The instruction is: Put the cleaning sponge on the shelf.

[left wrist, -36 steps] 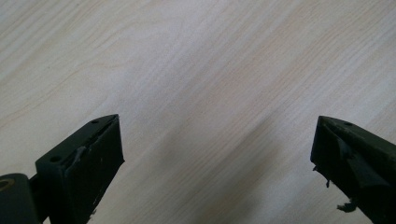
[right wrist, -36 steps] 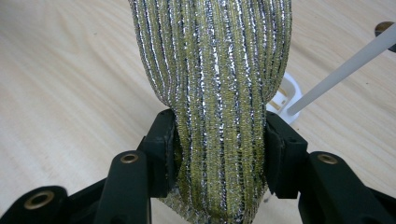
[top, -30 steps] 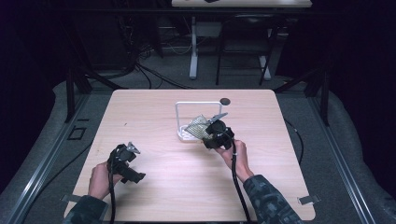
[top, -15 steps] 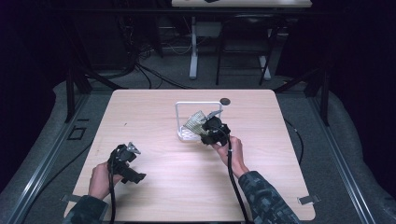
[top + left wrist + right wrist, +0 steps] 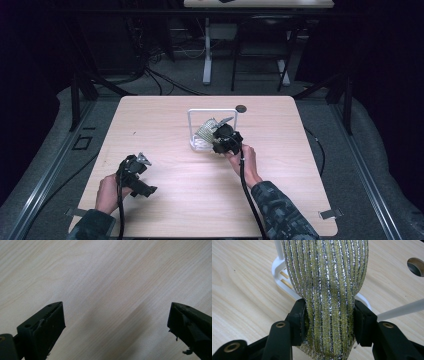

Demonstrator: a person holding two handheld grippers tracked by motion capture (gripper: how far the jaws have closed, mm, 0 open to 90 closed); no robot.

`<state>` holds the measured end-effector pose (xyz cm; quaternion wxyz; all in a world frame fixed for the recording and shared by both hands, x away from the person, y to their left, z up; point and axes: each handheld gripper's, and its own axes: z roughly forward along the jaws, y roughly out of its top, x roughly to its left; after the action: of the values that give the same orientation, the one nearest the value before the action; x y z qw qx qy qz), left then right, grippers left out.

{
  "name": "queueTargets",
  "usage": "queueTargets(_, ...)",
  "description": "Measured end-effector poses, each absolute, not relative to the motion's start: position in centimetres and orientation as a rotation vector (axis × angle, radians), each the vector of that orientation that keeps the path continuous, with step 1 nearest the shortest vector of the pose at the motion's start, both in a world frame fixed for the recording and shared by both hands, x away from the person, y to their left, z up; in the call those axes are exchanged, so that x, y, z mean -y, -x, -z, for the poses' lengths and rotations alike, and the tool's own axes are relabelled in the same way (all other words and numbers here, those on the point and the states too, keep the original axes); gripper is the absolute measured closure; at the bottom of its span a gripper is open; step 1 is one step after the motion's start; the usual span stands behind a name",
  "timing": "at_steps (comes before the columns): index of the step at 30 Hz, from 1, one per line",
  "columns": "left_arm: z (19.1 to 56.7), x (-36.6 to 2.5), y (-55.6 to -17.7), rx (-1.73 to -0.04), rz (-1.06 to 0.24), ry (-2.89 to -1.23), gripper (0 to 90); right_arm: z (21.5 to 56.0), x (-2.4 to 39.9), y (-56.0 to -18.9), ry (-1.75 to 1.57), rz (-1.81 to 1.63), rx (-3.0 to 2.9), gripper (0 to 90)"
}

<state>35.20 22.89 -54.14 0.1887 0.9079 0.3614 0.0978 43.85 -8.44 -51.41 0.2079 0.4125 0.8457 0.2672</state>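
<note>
A glittery cloth with green and silver stripes sits pinched between the two jaws of my right gripper, which is shut on it. In the high view that gripper holds the cloth over the base of a white rack at mid-table. The rack's white base and a thin white rod show behind the cloth. My left gripper rests near the table's front left, open, its jaws wide apart over bare wood.
A round cable hole lies in the light wooden table just behind the rack. The hole also appears at the upper right of the right gripper view. Dark floor, cables and table legs surround the table.
My right gripper with the cloth has shifted a little up and left toward the rack. The left hand has stayed still.
</note>
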Motion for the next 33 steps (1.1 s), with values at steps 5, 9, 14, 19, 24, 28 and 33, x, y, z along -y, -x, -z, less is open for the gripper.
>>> queueTargets(5,54.2,-22.9,-35.1,-1.014,-0.273,-2.564,1.1,52.1,8.1,-44.4,-1.185,-0.727,-2.360,50.9)
queueTargets(9,54.2,-22.8,-35.1,-1.012,-0.273,-2.561,1.1,52.4,7.7,-44.6,-1.173,-0.700,-2.355,50.5)
queueTargets(14,54.2,-22.8,-35.1,-1.010,-0.275,-2.567,1.2,53.0,7.2,-45.5,-1.195,-0.669,-2.352,49.2)
queueTargets(19,54.2,-22.8,-35.0,-1.011,-0.276,-2.565,1.2,52.8,6.7,-46.2,-1.187,-0.666,-2.351,48.8)
queueTargets(24,54.2,-22.9,-35.0,-1.011,-0.279,-2.566,1.2,52.9,6.1,-46.3,-1.179,-0.654,-2.356,48.0)
queueTargets(28,54.2,-22.8,-34.9,-1.010,-0.281,-2.573,1.6,53.4,5.7,-46.3,-1.180,-0.643,-2.357,46.5)
queueTargets(33,54.3,-22.7,-35.0,-1.012,-0.284,-2.576,2.2,53.8,6.0,-46.6,-1.195,-0.617,-2.374,41.2)
